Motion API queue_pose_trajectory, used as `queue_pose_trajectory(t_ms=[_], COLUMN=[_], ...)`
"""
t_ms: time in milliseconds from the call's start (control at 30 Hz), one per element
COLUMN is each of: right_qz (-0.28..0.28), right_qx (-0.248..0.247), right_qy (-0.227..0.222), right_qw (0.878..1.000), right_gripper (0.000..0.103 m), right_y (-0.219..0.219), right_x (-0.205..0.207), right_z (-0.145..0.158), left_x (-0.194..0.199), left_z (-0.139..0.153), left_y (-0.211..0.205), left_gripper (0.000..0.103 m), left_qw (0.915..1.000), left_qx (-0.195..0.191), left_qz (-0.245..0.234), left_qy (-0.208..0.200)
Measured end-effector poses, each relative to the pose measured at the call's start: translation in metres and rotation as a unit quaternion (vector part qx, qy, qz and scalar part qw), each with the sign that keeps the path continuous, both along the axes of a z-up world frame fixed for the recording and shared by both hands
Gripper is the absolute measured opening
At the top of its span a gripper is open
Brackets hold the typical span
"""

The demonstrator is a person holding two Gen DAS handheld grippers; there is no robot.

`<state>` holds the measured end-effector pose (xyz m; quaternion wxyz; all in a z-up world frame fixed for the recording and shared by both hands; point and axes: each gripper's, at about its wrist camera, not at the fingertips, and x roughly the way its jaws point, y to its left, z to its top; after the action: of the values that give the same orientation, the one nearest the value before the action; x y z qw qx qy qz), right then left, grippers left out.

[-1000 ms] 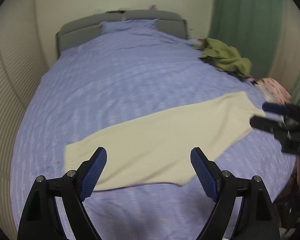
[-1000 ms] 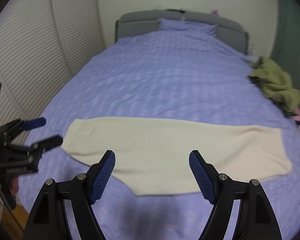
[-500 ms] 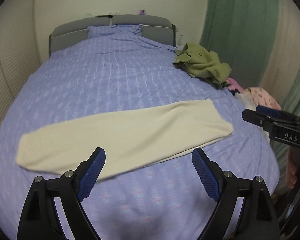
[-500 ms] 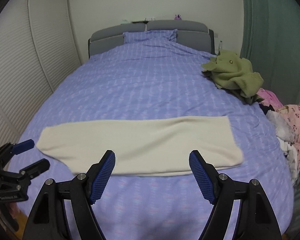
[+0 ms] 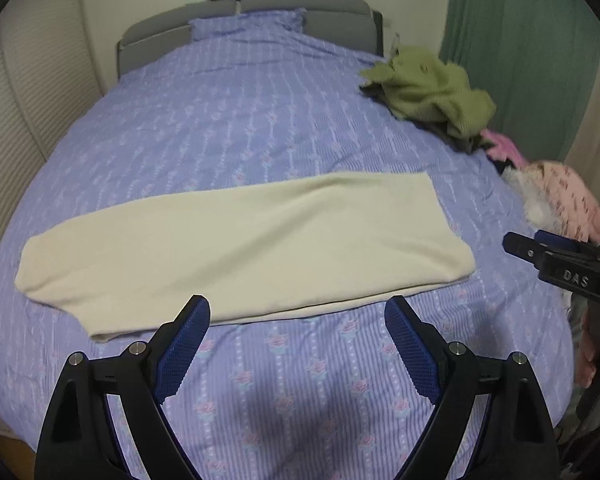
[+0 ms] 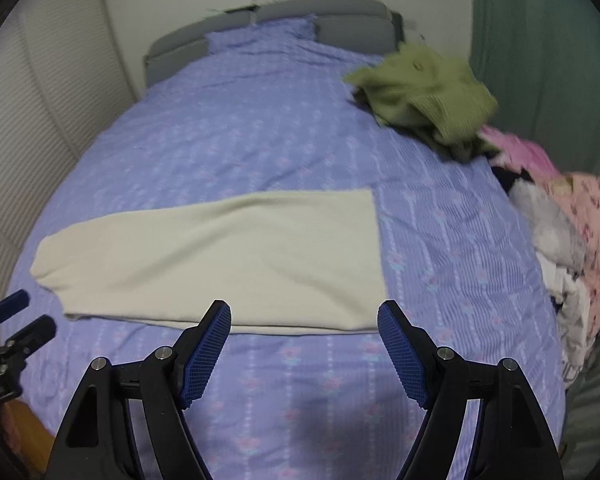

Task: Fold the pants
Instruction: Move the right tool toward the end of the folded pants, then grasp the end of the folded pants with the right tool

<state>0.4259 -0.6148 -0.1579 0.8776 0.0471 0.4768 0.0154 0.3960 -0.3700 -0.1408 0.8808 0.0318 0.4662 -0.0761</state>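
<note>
Cream pants lie flat across the bed; left gripper and right gripper hover nearside, both spread wide, empty.

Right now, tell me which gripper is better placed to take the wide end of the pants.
Right. The right gripper hangs open just short of the pants' wide end, its right pad near that corner. The left gripper, also open, sits nearer the narrow end.
</note>
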Motion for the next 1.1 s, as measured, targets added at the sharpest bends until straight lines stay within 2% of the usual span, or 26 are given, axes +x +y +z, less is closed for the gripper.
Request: queue_pose_trajectory(t_ms=[100,200,467,567,600,667,867,967,1033,1067,1100], right_qz=[-0.011,-0.015,0.015,0.025,0.027,0.025,0.007,-0.004,0.005,0.018,0.025], right_qx=[-0.001,0.008,0.014,0.008,0.009,0.002,0.004,0.047,0.047,0.048,0.044], right_qy=[0.034,0.069,0.132,0.142,0.145,0.155,0.144,0.132,0.131,0.135,0.135], right_qw=[0.999,0.997,0.991,0.99,0.989,0.988,0.99,0.99,0.99,0.99,0.99], right_gripper=[0.074,0.062,0.045,0.044,0.029,0.009,0.001,0.001,0.012,0.038,0.058], right_y=[-0.023,-0.042,-0.057,-0.058,-0.059,-0.061,-0.08,-0.096,-0.094,-0.09,-0.086], right_x=[0.014,0.028,0.055,0.062,0.063,0.066,0.065,0.063,0.061,0.059,0.058], right_z=[-0.029,-0.059,-0.117,-0.128,-0.131,-0.134,-0.115,-0.103,-0.101,-0.102,-0.104], left_x=[0.013,0.027,0.04,0.039,0.038,0.035,0.03,0.031,0.031,0.032,0.033], left_z=[-0.018,-0.039,-0.063,-0.066,-0.067,-0.068,-0.063,-0.059,-0.058,-0.058,-0.058], left_y=[-0.022,-0.044,-0.082,-0.088,-0.091,-0.095,-0.105,-0.105,-0.105,-0.105,-0.105], left_gripper=[0.09,0.09,0.09,0.09,0.09,0.09,0.09,0.09,0.09,0.09,0.09], left_qw=[0.9996,0.9978,0.9944,0.9933,0.993,0.9925,0.9926,0.9927,0.9931,0.9938,0.9941], left_qx=[0.009,0.002,0.013,0.011,0.008,0.008,0.006,-0.004,-0.003,0.005,0.01], left_qz=[-0.001,0.0,-0.007,-0.008,-0.01,-0.013,-0.025,-0.024,-0.023,-0.018,-0.016], left_qy=[0.028,0.066,0.105,0.114,0.118,0.121,0.118,0.118,0.115,0.11,0.107])
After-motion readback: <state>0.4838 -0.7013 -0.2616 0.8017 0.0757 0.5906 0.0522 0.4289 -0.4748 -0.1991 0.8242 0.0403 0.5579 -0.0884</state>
